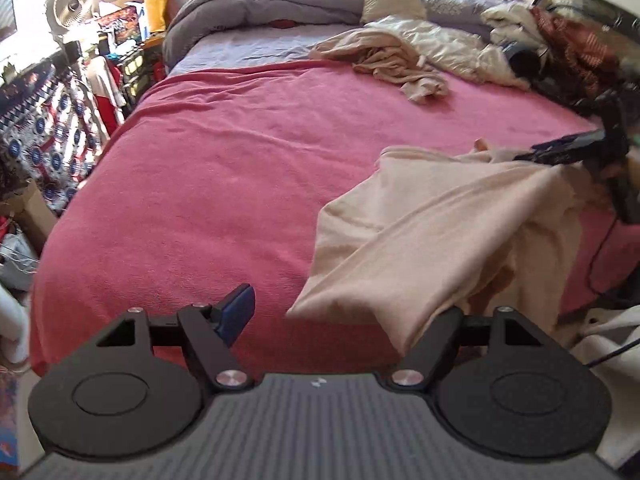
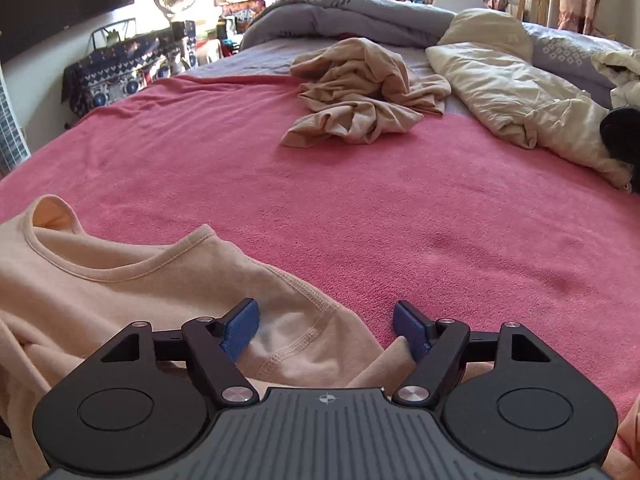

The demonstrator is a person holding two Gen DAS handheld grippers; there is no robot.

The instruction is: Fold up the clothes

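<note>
A pale peach shirt [image 2: 120, 280] lies on the pink blanket [image 2: 360, 208] at the near edge of the bed, neckline up. My right gripper [image 2: 326, 332] stands open over its shoulder seam; cloth lies between the blue pads [image 2: 240, 332] without being pressed. In the left wrist view the same shirt [image 1: 440, 232] lies in a bunched heap at the right. My left gripper [image 1: 332, 320] is open, its left pad [image 1: 236, 316] bare over the blanket [image 1: 220, 180], its right finger hidden under a fold of the shirt. The right gripper [image 1: 568, 150] shows at the shirt's far side.
A crumpled tan garment [image 2: 360, 92] and a cream duvet [image 2: 520, 92] lie further up the bed, with a grey comforter [image 1: 260, 12] behind. A fan [image 1: 72, 6] and cluttered furniture stand left of the bed. A dark cable [image 1: 600, 248] hangs at the right.
</note>
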